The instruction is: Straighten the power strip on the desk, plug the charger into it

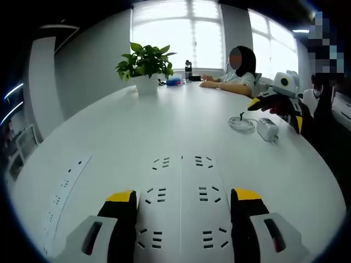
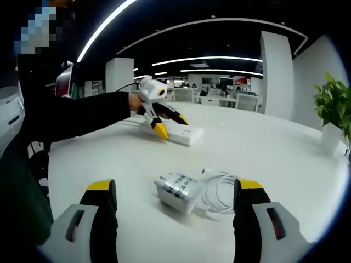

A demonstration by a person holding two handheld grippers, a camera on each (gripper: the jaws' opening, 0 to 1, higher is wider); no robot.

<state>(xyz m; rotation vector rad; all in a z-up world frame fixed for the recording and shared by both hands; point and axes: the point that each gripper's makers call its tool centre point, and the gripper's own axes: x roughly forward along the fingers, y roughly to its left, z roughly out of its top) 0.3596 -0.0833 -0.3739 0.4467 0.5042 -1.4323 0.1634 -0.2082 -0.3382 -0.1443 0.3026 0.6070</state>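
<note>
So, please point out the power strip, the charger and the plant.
power strip (image 1: 181, 203), left gripper view, its top face between the jaws.
charger (image 2: 176, 190), right gripper view, its white body.
plant (image 1: 145, 61), left gripper view, its leaves.

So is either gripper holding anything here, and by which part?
The left gripper straddles the white rectangular power strip across its near end; whether it clamps cannot be told. The right gripper is open, holding nothing.

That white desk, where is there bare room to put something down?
Wide bare desk lies between the power strip and the potted plant. It is crowded by the charger and its coiled cable.
</note>
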